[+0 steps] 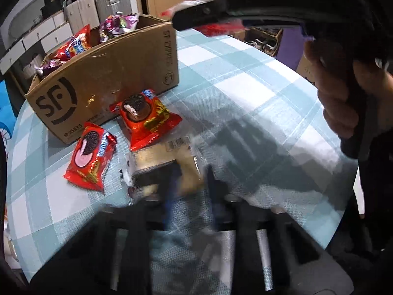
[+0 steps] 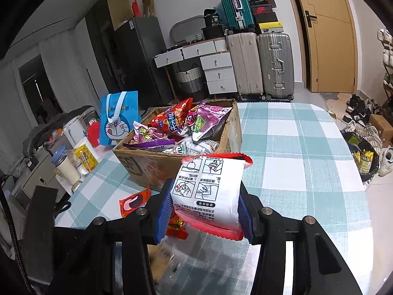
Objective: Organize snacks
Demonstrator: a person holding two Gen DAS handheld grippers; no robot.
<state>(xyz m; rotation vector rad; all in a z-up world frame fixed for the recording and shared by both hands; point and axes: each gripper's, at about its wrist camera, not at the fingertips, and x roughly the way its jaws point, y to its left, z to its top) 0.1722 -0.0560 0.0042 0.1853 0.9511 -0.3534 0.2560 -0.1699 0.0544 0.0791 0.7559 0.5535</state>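
red-edged white packet (image 2: 208, 196) is pinched by the right gripper (image 2: 203, 217) beside the cardboard box (image 2: 157, 164); the left gripper (image 1: 189, 184), blurred, is judged shut on the clear-wrapped snack (image 1: 162, 164) near the table's (image 1: 245, 93) edge. boxing is called for next.

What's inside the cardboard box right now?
The cardboard box holds purple snack bags, a red bag and white packets piled together. Anything beneath them is covered.

We saw our left gripper (image 1: 189, 184) pinching a clear cracker packet (image 1: 162, 162) on the tabletop (image 1: 245, 93); two red cookie packs (image 1: 91, 154) lay beside the cardboard box (image 1: 110, 73).
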